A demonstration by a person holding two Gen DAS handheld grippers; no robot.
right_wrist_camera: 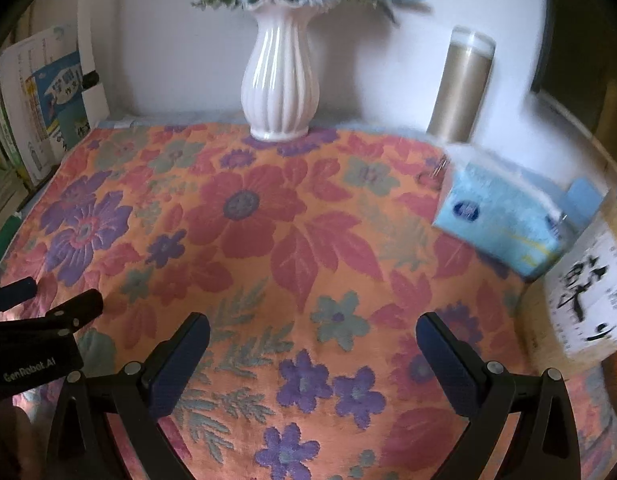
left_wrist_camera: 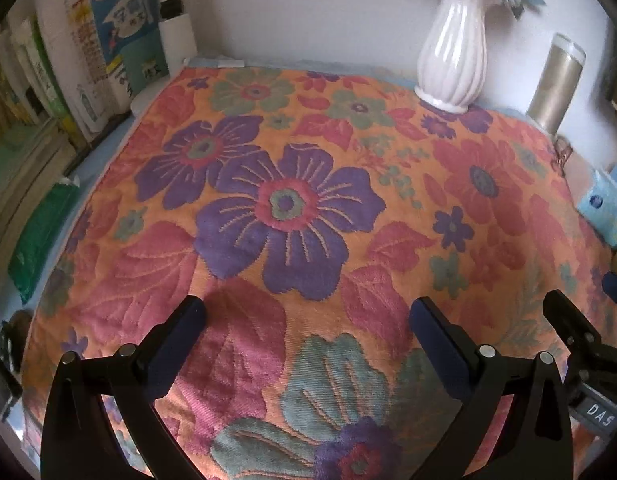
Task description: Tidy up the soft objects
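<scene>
Orange woven floral cloth (left_wrist_camera: 292, 208) lies spread flat over the worktop, filling the centre of both views; a wide piece like this likely needs a grip at two points, which may be why both tools hover side by side over its near edge. Left hand-held gripper (left_wrist_camera: 308, 320): jaws wide apart, holding nothing. Right hand-held gripper (right_wrist_camera: 312, 336): same, empty (its view is blurred at right). White ribbed ceramic vase (right_wrist_camera: 278, 80) stands on the cloth's far edge at upper centre. Light blue soft tissue pack (right_wrist_camera: 496, 220) rests at middle right, overlapping the cloth's edge.
</scene>
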